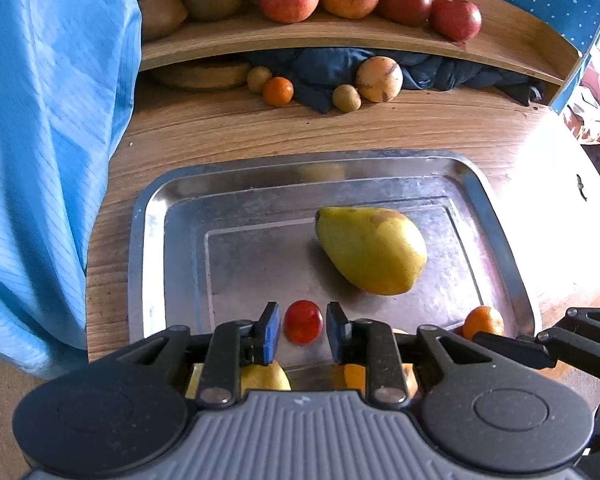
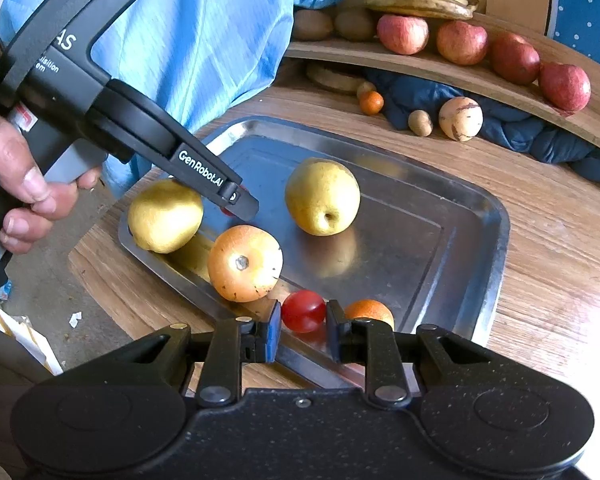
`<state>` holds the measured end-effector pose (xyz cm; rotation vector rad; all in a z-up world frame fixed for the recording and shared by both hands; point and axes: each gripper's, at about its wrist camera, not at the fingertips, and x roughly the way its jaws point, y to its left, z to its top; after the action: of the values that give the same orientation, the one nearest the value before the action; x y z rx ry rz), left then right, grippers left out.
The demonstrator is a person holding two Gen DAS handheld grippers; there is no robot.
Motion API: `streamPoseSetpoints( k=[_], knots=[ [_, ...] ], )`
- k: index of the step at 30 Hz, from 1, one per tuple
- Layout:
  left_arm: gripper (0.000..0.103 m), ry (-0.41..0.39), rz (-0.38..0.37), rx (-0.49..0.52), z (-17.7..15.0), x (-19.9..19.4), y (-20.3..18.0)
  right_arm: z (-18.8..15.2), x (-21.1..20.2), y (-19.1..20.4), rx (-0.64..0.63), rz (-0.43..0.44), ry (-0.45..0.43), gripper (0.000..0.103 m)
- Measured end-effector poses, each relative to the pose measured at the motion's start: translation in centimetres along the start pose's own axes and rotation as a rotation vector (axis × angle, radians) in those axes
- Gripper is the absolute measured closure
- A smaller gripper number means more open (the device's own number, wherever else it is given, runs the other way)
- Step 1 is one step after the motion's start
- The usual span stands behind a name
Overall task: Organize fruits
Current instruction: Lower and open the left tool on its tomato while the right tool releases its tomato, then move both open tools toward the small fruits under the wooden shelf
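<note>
Only the right wrist view shows both grippers at the metal tray [image 2: 480, 248] — right gripper [image 2: 303, 322] low in frame, jaws narrow around a cherry tomato [image 2: 303, 311], contact unclear. Left gripper [image 1: 303, 326] likewise flanks another cherry tomato [image 1: 303, 321], pear [image 1: 372, 250] mid-frame.

Left gripper [image 1: 303, 328] straddles a cherry tomato [image 1: 303, 321] on the tray [image 1: 172, 216].

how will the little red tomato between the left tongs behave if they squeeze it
The tomato looks round and glossy, so it may slip or roll out from the left tongs unless gripped centrally. It seems small and light, so little force should lift it. Its thin skin probably bruises or splits under a hard squeeze. The smooth metal tray gives it little friction if nudged.
</note>
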<state>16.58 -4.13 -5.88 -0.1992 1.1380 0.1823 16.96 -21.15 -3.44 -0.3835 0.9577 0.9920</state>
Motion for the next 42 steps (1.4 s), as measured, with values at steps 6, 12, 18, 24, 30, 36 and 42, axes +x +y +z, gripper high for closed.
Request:
streamPoseSetpoints(
  k=[6, 12, 18, 24, 30, 36, 42],
  knots=[
    [0.050, -0.040, 0.005, -0.013, -0.6, -1.9, 0.0, -0.3, -1.0, 0.3, -0.008, -0.025, -0.025, 0.072],
    [0.015, -0.090, 0.000, -0.051, -1.8, -4.6, 0.9, -0.5, -2.4, 0.9, 0.009, -0.055, -0.070, 0.052],
    [0.005, -0.112, -0.005, -0.084, -3.5, -6.8, 2.5, -0.8, -3.9, 1.3, 0.065, -0.137, -0.123, 0.018],
    [0.001, -0.088, 0.000, -0.141, -6.1, -7.5, 4.4, -1.2, -5.1, 1.6, 0.111, -0.198, -0.124, 0.002],
    [0.001, -0.011, 0.030, -0.224, -8.3, -6.5, 6.1, -0.9, -4.4, 1.4, 0.116, -0.267, -0.041, 0.001],
    [0.001, -0.005, 0.048, -0.260, -9.1, -6.3, 7.1, -1.5, -3.3, 0.8, 0.151, -0.312, 0.045, 0.001],
    [0.001, -0.003, 0.057, -0.261, -8.9, -6.2, 7.3, -1.5, -3.2, 1.0, 0.159, -0.323, 0.044, 0.001]
  ],
)
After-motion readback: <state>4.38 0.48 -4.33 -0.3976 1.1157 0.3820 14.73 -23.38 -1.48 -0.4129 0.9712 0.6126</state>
